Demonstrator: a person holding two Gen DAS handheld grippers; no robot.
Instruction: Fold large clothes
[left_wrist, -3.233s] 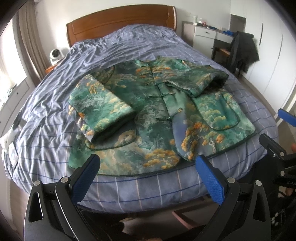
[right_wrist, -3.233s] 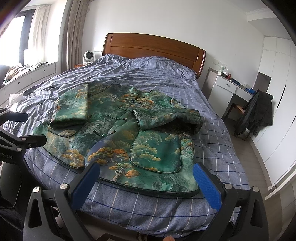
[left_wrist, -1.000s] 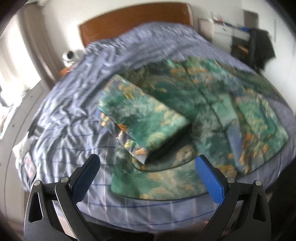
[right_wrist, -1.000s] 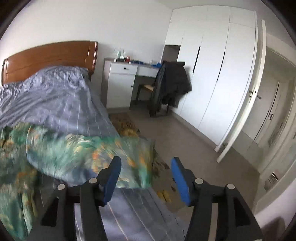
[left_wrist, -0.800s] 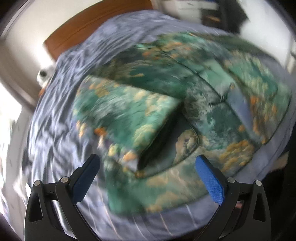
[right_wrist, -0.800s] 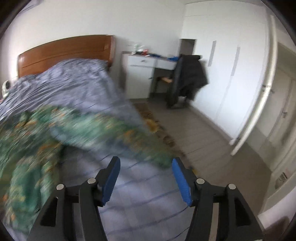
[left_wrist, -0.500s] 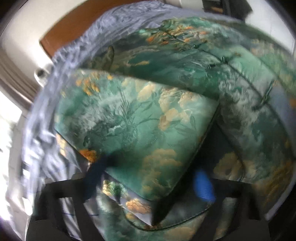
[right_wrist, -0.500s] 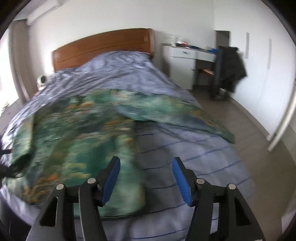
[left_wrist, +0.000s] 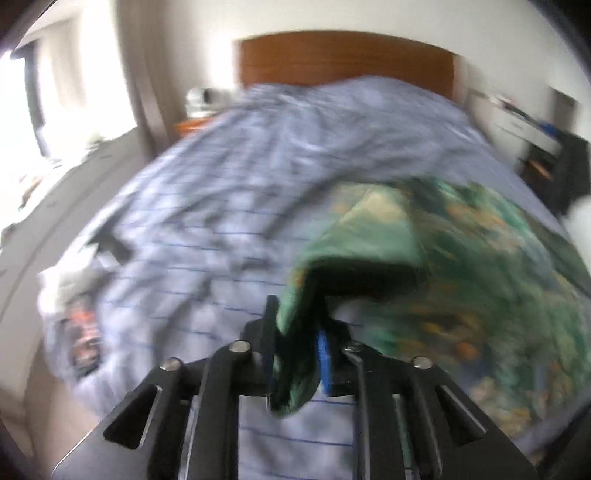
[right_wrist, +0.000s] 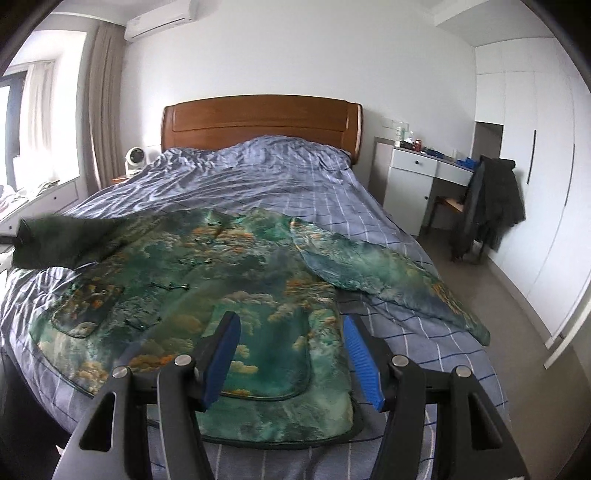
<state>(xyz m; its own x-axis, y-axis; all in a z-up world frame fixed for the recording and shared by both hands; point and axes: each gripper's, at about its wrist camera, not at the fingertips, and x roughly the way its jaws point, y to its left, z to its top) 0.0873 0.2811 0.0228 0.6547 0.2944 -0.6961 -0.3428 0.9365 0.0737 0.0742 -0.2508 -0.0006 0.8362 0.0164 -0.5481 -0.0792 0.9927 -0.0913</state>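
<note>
Green jacket (right_wrist: 236, 288) spread front-up on the bed (right_wrist: 280, 177), collar toward the headboard at 12, long axis 12 to 6. Left sleeve cuff (left_wrist: 295, 332) pinched in left gripper (left_wrist: 295, 347), fingers just closed on it. Right gripper (right_wrist: 290, 354) half open, empty, over the hem. Right sleeve (right_wrist: 388, 273) out toward 4, near bed edge; open bedding at 12.

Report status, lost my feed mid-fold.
Left tongs just closed, clamped on jacket sleeve cuff. Right tongs open, empty, above hem. Other sleeve spread flat. Nothing blocking.
</note>
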